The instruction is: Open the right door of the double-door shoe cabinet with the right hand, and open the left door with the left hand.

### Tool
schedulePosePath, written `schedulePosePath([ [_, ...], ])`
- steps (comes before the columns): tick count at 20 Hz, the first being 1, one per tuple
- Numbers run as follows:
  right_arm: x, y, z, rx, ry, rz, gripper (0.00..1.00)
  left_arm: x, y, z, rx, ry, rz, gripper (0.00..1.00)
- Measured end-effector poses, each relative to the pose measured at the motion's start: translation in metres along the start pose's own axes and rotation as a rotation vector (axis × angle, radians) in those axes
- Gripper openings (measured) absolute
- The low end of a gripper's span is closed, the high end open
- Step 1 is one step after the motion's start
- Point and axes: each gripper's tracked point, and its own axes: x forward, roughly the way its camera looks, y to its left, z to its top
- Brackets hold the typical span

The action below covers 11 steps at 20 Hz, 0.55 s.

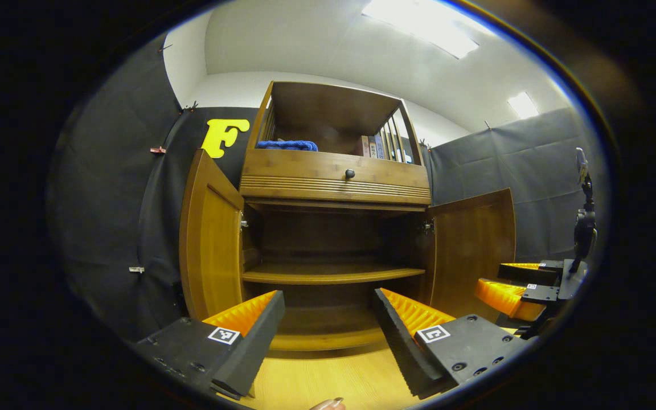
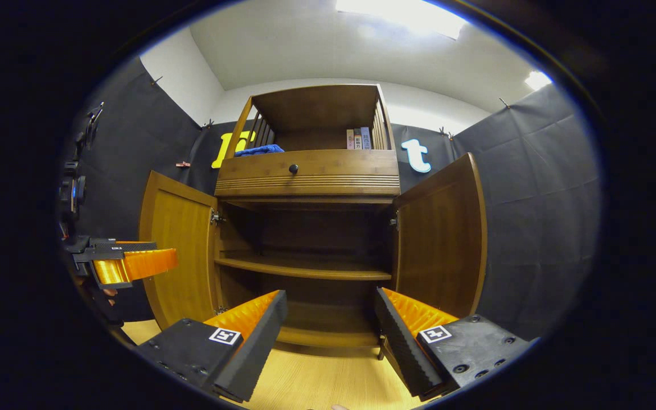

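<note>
In the left gripper view, the left gripper [image 1: 328, 336] hangs spread before the shoe cabinet [image 1: 333, 188], holding nothing. Both doors stand swung out: the left door [image 1: 211, 245] and the right door [image 1: 473, 250]. One inner shelf [image 1: 331, 274] crosses the opening, under one drawer knob [image 1: 349, 173]. The right gripper [image 1: 513, 285] shows at the right edge, fingers apart.

In the right gripper view, the right gripper is also spread and holds nothing. Here the left gripper appears at the left edge beside the left door.
</note>
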Motion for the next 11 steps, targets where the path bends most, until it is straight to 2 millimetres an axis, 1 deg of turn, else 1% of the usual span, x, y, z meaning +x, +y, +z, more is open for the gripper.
schedulePosePath([
  [5,-0.0007,-0.0025,0.0020,-0.002,0.002,-0.008,0.98,0.0001,-0.0010,0.0013,-0.008,-0.005,-0.007,0.97],
  [11,-0.0027,-0.0048,0.0067,-0.002,-0.010,-0.016,0.98,0.0010,0.0044,0.0006,-0.014,-0.008,-0.006,0.97],
])
